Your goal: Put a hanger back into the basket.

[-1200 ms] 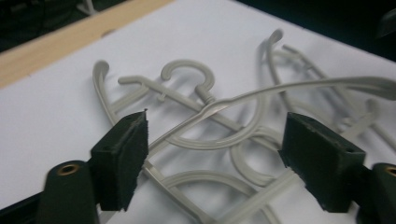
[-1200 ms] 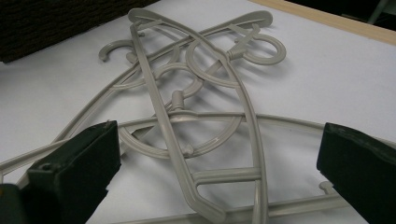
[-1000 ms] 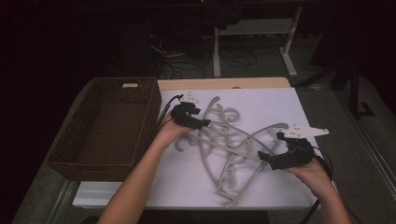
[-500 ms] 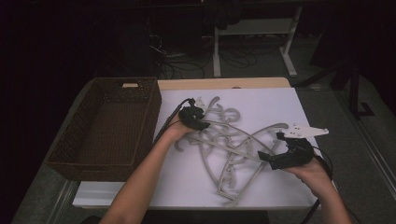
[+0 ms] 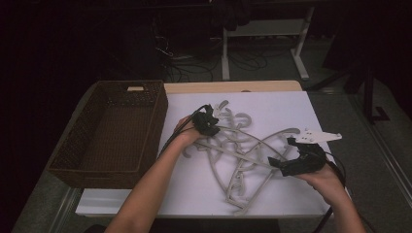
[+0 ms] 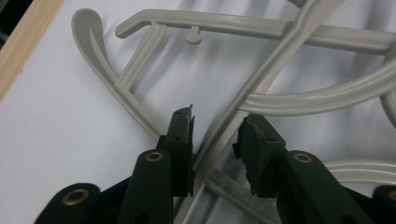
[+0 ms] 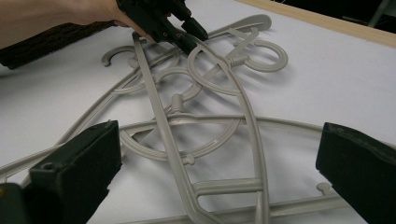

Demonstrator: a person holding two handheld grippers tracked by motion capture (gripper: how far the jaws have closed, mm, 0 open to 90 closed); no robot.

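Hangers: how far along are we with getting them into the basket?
Done: nothing, the basket holds no hangers. In hand: the left hand-held gripper has just been closing around one bar of the tangled hangers; a gap remains. Left: the whole pile. The right hand-held gripper sits open beside it.

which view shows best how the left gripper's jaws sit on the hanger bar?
Left gripper view: the left gripper straddles a hanger bar, gap visible at the pads. High view shows it small; right gripper view, distant and side-on.

Hangers (image 5: 243, 155) right of basket (image 5: 111, 131) (on table (image 5: 291, 104))
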